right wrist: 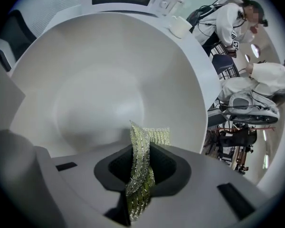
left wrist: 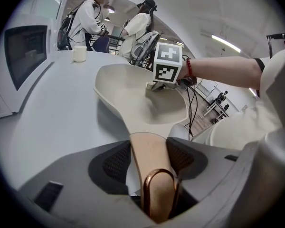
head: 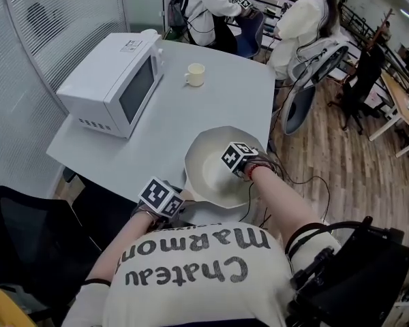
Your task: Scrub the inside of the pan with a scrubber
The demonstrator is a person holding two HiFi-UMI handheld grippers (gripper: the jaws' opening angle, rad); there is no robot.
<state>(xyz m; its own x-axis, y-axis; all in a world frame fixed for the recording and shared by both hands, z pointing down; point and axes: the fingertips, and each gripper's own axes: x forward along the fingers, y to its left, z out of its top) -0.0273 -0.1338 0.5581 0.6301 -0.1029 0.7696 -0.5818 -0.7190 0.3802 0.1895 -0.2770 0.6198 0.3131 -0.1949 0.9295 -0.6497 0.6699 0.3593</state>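
A white microwave (head: 112, 80) sits on the left side of the pale grey tabletop (head: 191, 125), its dark door facing the near right. A cream cup (head: 195, 74) stands farther back to its right, well apart from it. Beyond the far edge are two people in white tops (head: 206, 5) (head: 305, 19). A grey office chair (head: 305, 90) stands on the wooden floor (head: 347, 165) at right, and a black chair (head: 27, 240) at near left.
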